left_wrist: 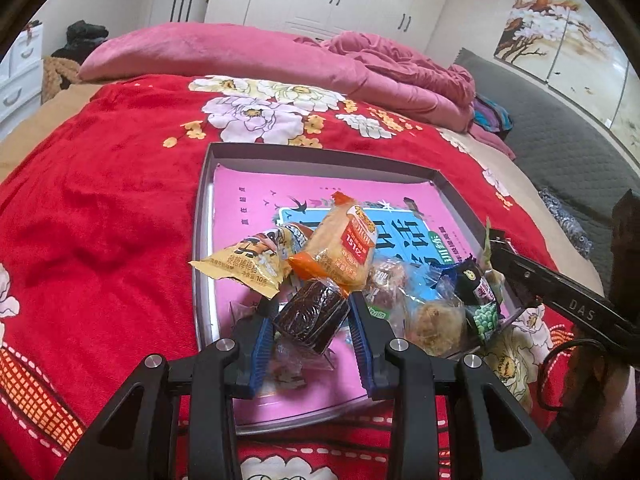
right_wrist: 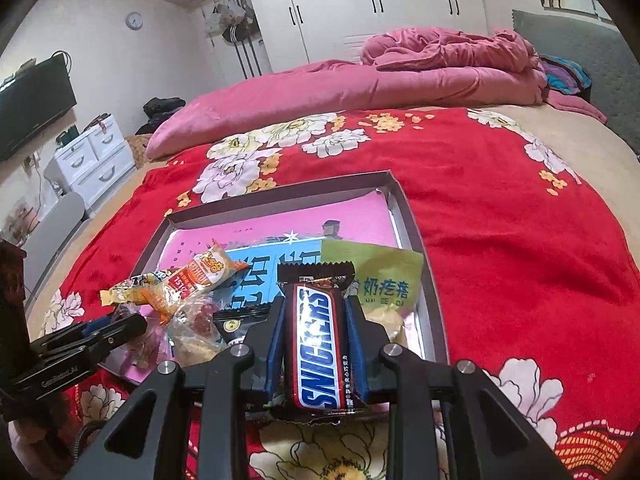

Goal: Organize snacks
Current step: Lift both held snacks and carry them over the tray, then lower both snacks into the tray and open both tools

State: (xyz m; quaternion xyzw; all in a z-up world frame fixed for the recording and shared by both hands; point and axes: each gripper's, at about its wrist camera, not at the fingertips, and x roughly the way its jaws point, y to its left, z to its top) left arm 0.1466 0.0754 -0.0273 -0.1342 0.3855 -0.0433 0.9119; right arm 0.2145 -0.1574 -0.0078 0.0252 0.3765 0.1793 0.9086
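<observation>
— Bedroom. Bed [right_wrist: 500,240] under red floral blanket [left_wrist: 100,208]; pink quilt [right_wrist: 440,64] bunched toward far side.

— Noted. Behind it?

— White wardrobe [right_wrist: 380,4], dark handles, glossy doors. Wall clock [right_wrist: 134,20] on pale wall.

— Left side?

— Black television [right_wrist: 36,100] mounted on wall, white drawer unit [right_wrist: 96,156] below. Clothes hung beside wardrobe.

— Right?

— Grey padded headboard [left_wrist: 560,120], flower-painted panels [left_wrist: 560,36] above. Soft indoor light.

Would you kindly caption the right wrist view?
Right gripper clamps a Snickers bar above the snack tray.
</observation>
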